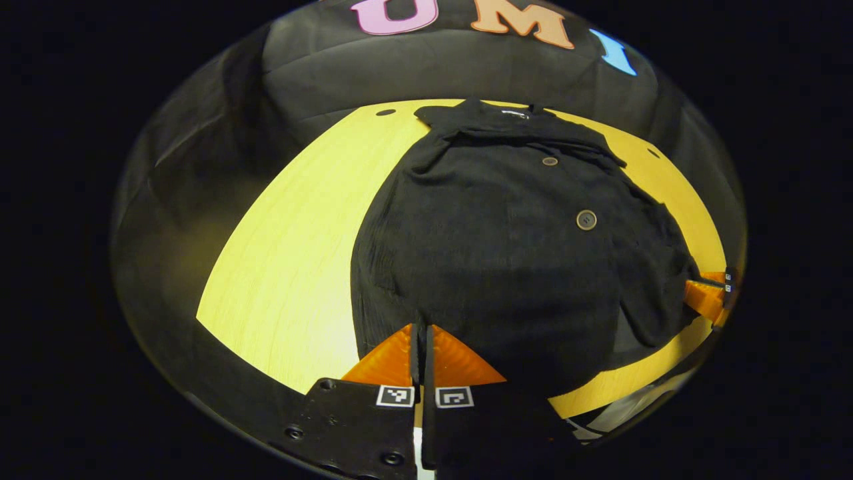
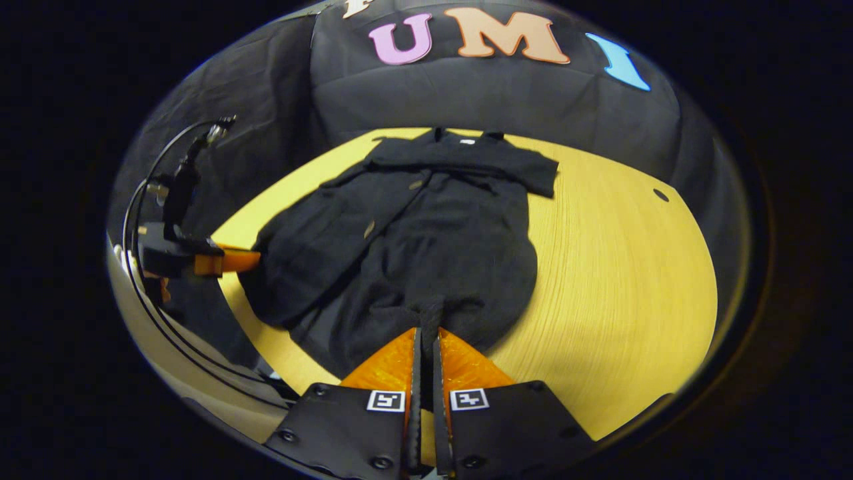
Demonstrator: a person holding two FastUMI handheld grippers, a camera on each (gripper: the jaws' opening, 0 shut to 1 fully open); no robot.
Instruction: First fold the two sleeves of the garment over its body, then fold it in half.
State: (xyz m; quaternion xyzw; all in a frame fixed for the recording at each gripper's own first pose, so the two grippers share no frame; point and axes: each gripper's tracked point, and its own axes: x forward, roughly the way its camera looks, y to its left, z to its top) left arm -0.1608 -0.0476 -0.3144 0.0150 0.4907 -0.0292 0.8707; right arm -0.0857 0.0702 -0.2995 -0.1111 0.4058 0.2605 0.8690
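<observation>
Where both grippers [image 1: 422, 328] [image 2: 426, 331] pinch, the garment's [image 1: 506, 247] hem hides.

A pale yellow wood-grain counter [image 2: 620, 267] is taking up the middle and lower right of the right gripper view, its far edge curving along the upper part of the frame. In the left gripper view the counter is running as a bright band down the centre left. A small dark hole [image 2: 660, 195] is sitting in its surface toward the right. Black cloth [image 2: 506, 93] is hanging as the wall behind it, creased and catching soft light from above.
</observation>
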